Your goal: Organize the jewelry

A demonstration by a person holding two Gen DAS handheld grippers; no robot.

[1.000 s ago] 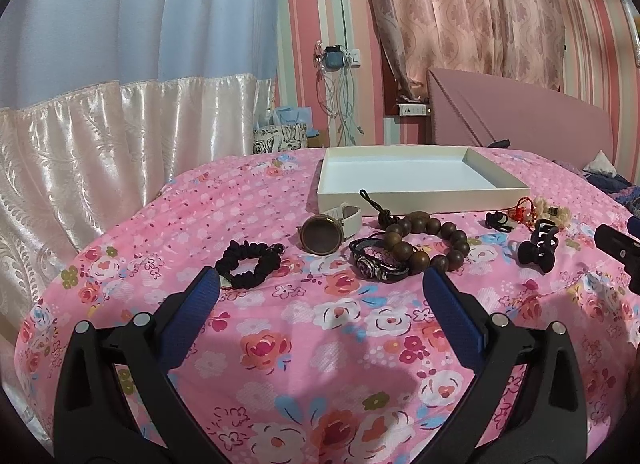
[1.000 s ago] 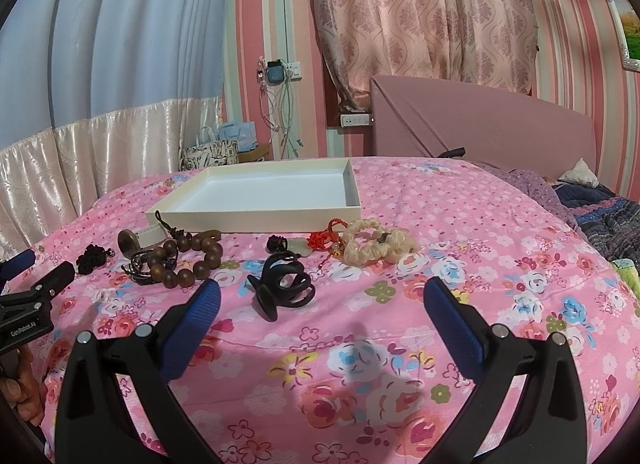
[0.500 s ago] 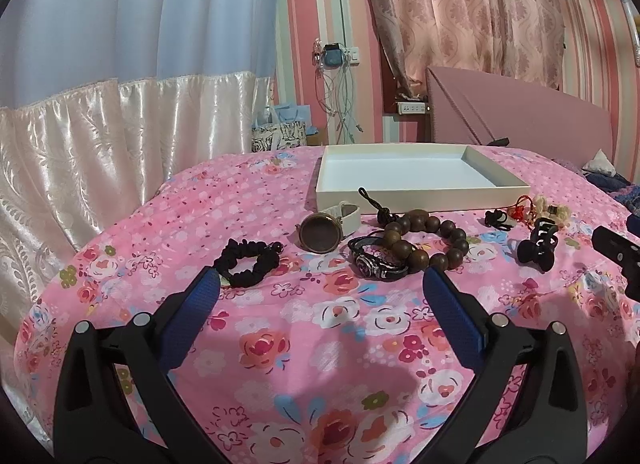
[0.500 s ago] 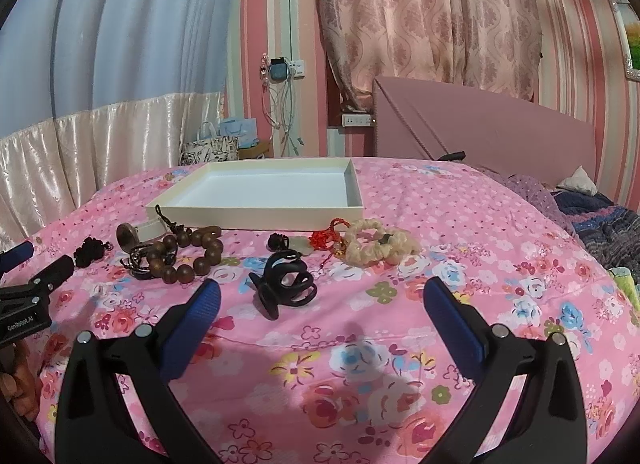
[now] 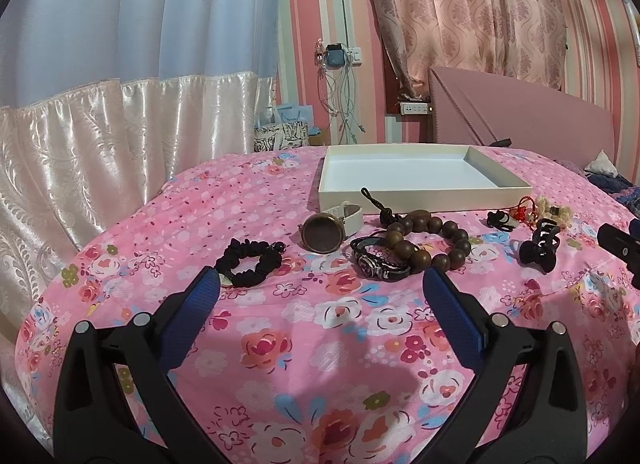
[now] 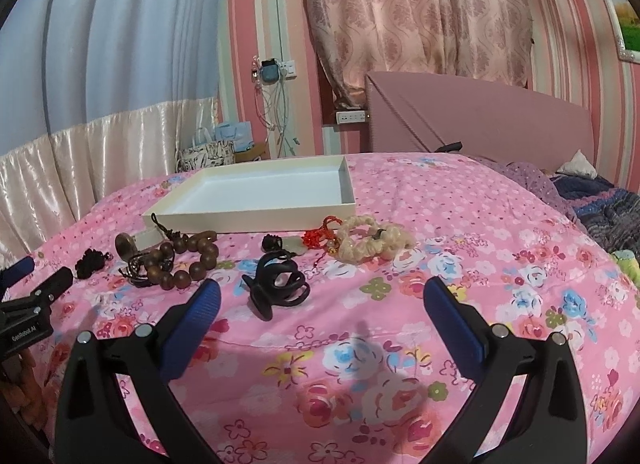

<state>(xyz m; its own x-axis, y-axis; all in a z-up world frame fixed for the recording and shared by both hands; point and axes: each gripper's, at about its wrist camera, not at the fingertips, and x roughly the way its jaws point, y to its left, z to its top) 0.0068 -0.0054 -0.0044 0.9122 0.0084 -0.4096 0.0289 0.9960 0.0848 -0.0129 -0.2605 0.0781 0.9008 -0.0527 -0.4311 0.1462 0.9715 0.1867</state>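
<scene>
Nothing is sorted yet — the white tray (image 5: 424, 198) near the bed's (image 5: 320, 344) far edge holds nothing. The watch (image 5: 322, 233), bead bracelet (image 5: 430, 242), black scrunchie (image 5: 249, 262), hair clip (image 6: 280, 284) and cream scrunchie (image 6: 372, 244) all lie on the bedspread in front of it. The left claw (image 5: 320, 304) and right claw (image 6: 320, 306) both gape wide over the near edge — holding nothing.

The left gripper (image 5: 320, 284) hangs wide open, holding nothing. A black fabric scrunchie (image 5: 249, 262) lies just beyond its left fingertip; a brown wooden bead bracelet (image 5: 428, 245) beyond the right.
</scene>
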